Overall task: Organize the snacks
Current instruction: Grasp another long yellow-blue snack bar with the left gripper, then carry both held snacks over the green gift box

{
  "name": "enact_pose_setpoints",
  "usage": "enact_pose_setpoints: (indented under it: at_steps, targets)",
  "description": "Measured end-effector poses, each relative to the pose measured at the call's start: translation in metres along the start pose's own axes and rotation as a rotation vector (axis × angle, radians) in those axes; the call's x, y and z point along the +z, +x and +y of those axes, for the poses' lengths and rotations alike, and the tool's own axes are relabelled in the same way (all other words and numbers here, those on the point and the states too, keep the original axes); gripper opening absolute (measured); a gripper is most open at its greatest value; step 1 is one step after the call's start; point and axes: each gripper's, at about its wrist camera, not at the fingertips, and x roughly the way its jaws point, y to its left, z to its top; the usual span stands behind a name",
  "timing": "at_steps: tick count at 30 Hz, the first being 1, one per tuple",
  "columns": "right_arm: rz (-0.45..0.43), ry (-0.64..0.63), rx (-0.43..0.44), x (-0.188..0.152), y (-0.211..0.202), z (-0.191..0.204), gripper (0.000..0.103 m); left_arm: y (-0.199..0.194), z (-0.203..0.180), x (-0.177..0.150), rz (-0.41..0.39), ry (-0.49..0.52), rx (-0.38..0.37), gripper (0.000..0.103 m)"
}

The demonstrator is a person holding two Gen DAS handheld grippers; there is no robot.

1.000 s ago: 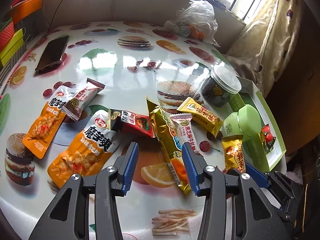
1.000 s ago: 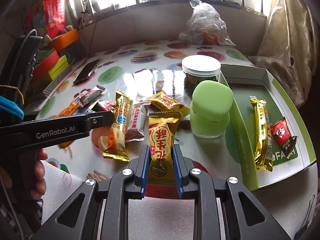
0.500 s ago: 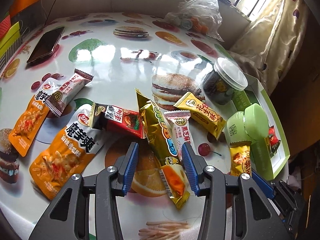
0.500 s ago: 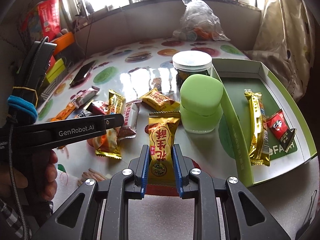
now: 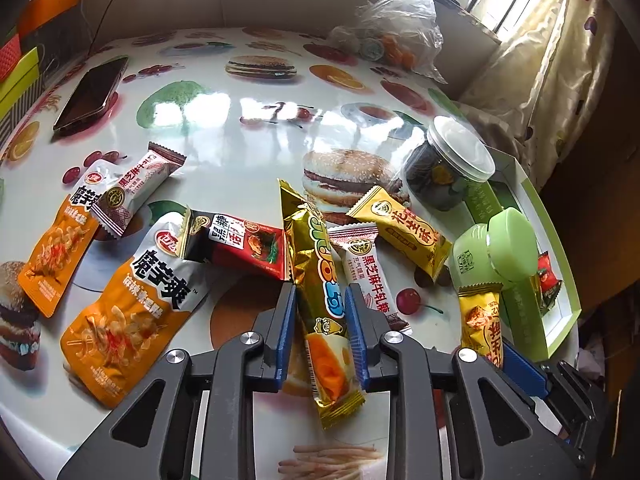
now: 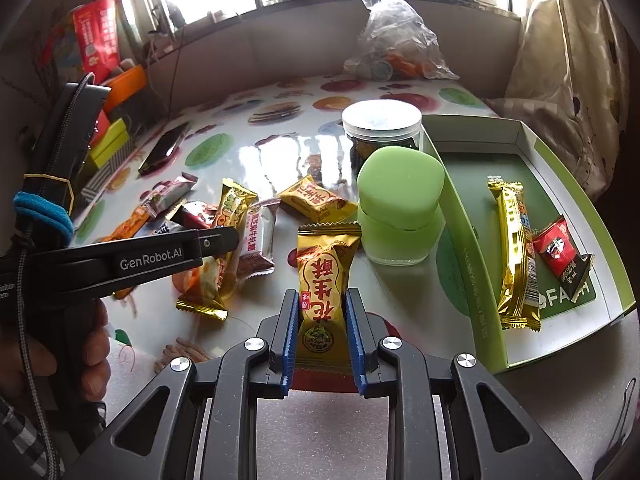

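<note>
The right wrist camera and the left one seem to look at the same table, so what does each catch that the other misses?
Only the right wrist view shows the gold bar lying in the green tray, the hand on the left gripper's handle, and the right gripper shut on a yellow pack.

Only the left wrist view shows the two orange pouches in full and the left gripper around a long gold snack, jaws not yet closed.

Both show the green jar, the clear jar, the phone and the plastic bag.
</note>
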Motion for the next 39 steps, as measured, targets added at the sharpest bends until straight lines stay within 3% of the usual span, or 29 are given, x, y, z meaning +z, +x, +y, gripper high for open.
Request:
enact_pose_setpoints:
  at_steps: [22, 39]
  targets:
    - [-0.043, -0.012, 0.001, 0.000, -0.018, 0.005, 0.021, -0.030, -0.008, -0.008, -0.043, 0.034, 0.004, 0.025]
    - [-0.125, 0.005, -0.013, 0.014, -0.053, -0.009, 0.021, -0.066, -0.043, -0.004, -0.113, 0.123, -0.026, 0.026]
